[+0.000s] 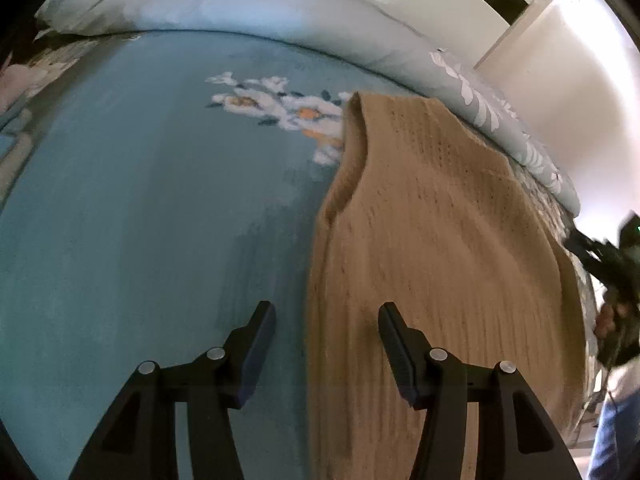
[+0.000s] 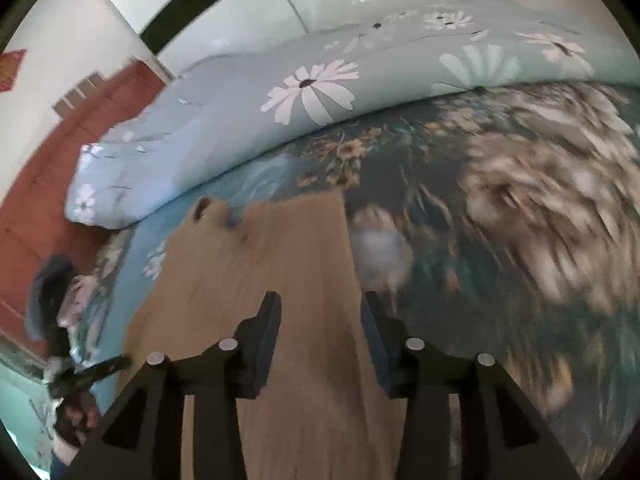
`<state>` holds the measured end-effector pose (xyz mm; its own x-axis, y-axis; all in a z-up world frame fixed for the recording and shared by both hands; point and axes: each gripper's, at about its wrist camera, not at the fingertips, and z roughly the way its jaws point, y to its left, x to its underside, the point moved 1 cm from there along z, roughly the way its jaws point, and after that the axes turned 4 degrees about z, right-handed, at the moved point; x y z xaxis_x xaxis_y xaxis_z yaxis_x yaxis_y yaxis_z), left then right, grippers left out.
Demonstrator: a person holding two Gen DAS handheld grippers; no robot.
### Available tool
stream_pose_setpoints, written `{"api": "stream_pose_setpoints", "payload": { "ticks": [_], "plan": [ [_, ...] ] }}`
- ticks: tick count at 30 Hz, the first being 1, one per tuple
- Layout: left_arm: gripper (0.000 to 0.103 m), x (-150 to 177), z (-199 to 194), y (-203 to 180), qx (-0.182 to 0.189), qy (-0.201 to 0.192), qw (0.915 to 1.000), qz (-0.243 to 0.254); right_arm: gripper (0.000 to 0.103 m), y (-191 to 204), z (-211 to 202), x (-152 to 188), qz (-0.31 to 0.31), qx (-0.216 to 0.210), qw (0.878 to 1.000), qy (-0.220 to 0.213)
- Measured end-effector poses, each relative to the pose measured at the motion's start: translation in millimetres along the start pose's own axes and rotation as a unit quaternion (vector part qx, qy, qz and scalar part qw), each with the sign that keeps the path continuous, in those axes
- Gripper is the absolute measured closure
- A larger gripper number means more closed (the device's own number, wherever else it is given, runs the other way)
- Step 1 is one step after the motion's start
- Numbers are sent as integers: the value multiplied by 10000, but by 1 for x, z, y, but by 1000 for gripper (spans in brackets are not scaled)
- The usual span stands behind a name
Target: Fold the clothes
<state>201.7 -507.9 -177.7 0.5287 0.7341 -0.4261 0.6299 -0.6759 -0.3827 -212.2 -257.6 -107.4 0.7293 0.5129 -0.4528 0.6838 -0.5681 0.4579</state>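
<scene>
Garment: we see a tan ribbed knit sweater (image 1: pixel 432 240) lying flat on the bed, a long narrow shape with one side folded in along its left edge; in the right wrist view the same tan knit (image 2: pixel 280 280) is blurred.
Bed: we see a teal bedsheet printed with white and orange flowers (image 1: pixel 140 200); in the right wrist view its pattern turns darker, with large pale blooms (image 2: pixel 520 200).
Quilt: a pale blue rolled quilt with white daisies (image 1: pixel 280 20) lies along the far edge of the bed, just beyond the sweater's far end (image 2: pixel 280 92).
Left gripper: our black two-finger left gripper (image 1: pixel 327 312) is released, jaws wide apart, above the sweater's left edge; one finger is over the sheet, the other over the knit. We cannot tell whether it touches.
Right gripper: our black two-finger right gripper (image 2: pixel 320 300) is released too, jaws spread over the sweater's right edge, nothing between them.
Floor: reddish-brown floor (image 2: pixel 60 140) shows beyond the bed.
</scene>
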Motion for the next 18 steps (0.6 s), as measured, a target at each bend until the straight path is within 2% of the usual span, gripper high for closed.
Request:
{"api": "stream_pose_setpoints", "payload": {
  "ticks": [2,11,13,14,15,18],
  "plan": [
    [45,-4,2,2,101,-24,9999,-51,58,1,25,-19,81,111,9999,96],
    [48,-14,8,5,521,-237,9981,-206,53,-6,84,-56,339,234,9988,267],
    [58,-14,9,5,570,-302,9975,-275,53,-6,91,-60,387,170,9987,269],
    [61,-14,8,5,591,-321,9973,-299,55,-4,91,-60,432,108,9986,279],
    [67,-14,8,5,594,-345,9971,-313,68,-3,91,-61,480,51,9984,292],
    [84,-15,8,4,495,-411,9975,-282,90,-1,91,-60,662,24,9973,311]
  ]
}}
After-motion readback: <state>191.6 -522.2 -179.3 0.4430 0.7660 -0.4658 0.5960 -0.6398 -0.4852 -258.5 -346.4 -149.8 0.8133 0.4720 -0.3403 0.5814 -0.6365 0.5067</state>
